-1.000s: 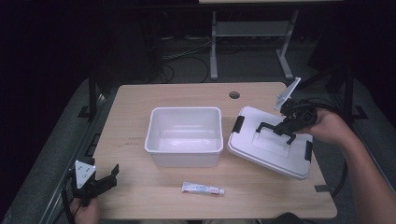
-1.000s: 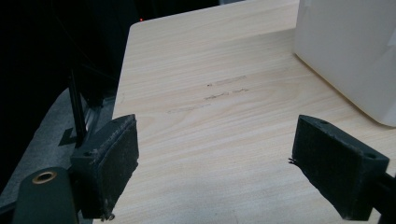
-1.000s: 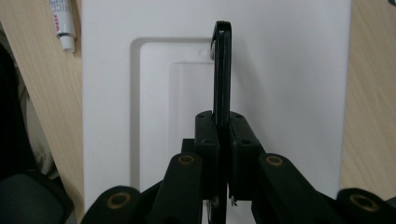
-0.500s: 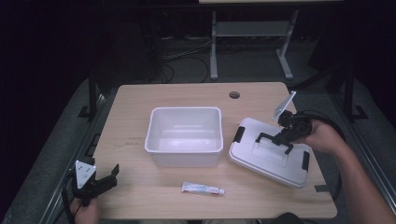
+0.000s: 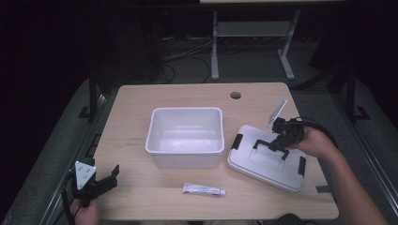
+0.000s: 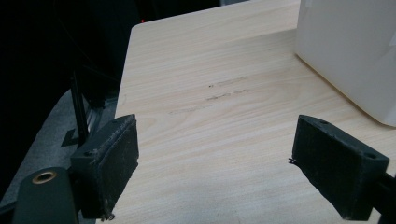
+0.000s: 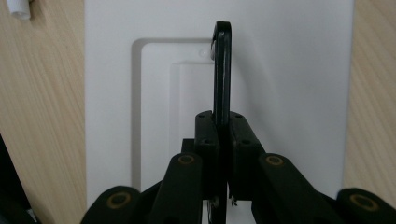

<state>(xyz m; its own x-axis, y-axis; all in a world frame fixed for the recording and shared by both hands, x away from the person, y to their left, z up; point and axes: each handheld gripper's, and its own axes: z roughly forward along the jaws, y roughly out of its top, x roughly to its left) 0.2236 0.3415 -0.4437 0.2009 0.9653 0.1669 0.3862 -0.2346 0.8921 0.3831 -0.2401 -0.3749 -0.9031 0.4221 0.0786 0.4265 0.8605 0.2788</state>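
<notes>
A white lid (image 5: 253, 161) with black clips lies nearly flat at the table's right side. My right gripper (image 5: 280, 140) is shut on its black handle (image 5: 263, 143). In the right gripper view the pads (image 7: 205, 135) pinch the thin handle (image 7: 222, 65) upright over the lid (image 7: 289, 93). An open white bin (image 5: 185, 136) stands at the table's middle, left of the lid. My left gripper (image 5: 102, 180) rests at the near left corner, open, with bare wood between its pads (image 6: 109, 158); the bin's wall (image 6: 350, 51) shows ahead to its right.
A small white tube (image 5: 203, 189) lies in front of the bin near the front edge; its end (image 7: 18, 7) shows beside the lid. The wooden table (image 5: 141, 103) has a cable hole (image 5: 235, 95) at the back. A metal stand (image 5: 253, 42) sits on the floor beyond.
My right gripper has come down and toward the table's middle with the lid, which has gone from raised and tilted to low and almost flat. The left gripper has stayed put.
</notes>
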